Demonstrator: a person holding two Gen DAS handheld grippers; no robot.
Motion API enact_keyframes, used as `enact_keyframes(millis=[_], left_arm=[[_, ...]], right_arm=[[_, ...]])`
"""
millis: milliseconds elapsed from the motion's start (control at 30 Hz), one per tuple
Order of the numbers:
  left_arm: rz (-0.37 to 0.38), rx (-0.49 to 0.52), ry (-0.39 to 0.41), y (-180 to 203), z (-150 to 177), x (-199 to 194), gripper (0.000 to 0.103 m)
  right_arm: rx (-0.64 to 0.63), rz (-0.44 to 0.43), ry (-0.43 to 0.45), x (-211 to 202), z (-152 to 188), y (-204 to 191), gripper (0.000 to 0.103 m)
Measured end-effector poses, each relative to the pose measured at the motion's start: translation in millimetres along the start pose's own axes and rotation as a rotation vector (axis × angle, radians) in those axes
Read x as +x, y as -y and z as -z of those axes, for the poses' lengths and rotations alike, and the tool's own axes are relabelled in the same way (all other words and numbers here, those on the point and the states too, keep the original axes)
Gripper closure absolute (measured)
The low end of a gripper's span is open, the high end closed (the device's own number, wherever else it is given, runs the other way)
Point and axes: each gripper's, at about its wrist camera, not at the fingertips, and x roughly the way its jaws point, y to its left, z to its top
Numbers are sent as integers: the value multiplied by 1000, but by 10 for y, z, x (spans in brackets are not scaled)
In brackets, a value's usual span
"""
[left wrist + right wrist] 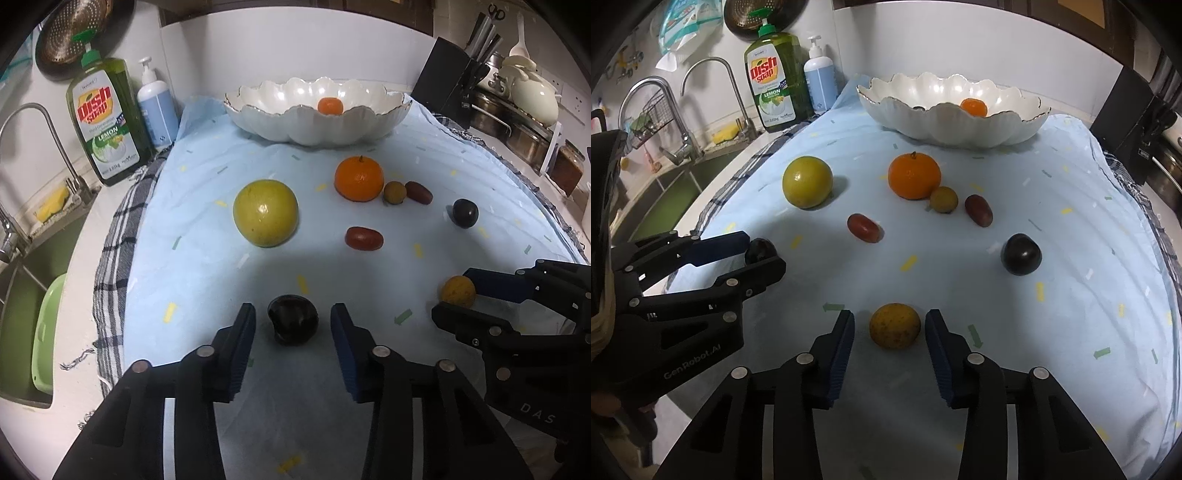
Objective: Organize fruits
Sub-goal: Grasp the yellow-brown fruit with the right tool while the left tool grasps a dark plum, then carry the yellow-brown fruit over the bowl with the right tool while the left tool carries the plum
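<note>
Two hand-held grippers come down on a fruit-strewn tabletop beside a kitchen sink [670,184]. The left gripper [293,317] straddles a dark plum [293,324] at the near edge of the pale blue cloth [192,221]; its jaws stand on either side of the fruit with a sliver of cloth showing at each flank, not yet pressing it. In the right wrist view the same plum sits between the two blue-padded fingers, partly hidden by the nearer one.

To the right, the right gripper [889,326] brackets a small speckled yellow fruit [894,325] in the same way, its jaws released and just beside the skin on both sides; whether either pad touches cannot be told.

Farther back on the cloth lie a large yellow-green citrus [265,213] at left, a big orange [359,179] near the middle, a small olive-yellow fruit [395,192] touching the orange's right side, and a red grape [418,192] just right of that. A second red grape [364,238] lies alone between the orange and the grippers, and a second dark plum [465,213] sits well to the right.

At the far end stands a scalloped white bowl [295,122] holding one small mandarin [330,105]. A green dish soap bottle [105,122] and a white pump bottle [157,107] stand at far left by the wall.
</note>
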Motion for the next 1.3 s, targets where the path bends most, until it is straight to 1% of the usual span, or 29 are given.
enact_keyframes(millis=[200,433,700,900,1300], left_arm=[[6,-4,-9,-6,15,20,75],[10,-15,-3,-18,17,-6,76],[12,-37,22,-28,-40,-142,76],[17,-51,65,-17,-127,-302,76],[0,-66,166,33,-367,-602,76]], right_arm=[[-4,11,-4,18,7,10,73],[7,0,-1,0,-8,27,74],[-1,-16,33,-119,-87,27,74],[-8,-29,78,-252,-199,48,74],[-32,-44,169,-500,-449,104,74]])
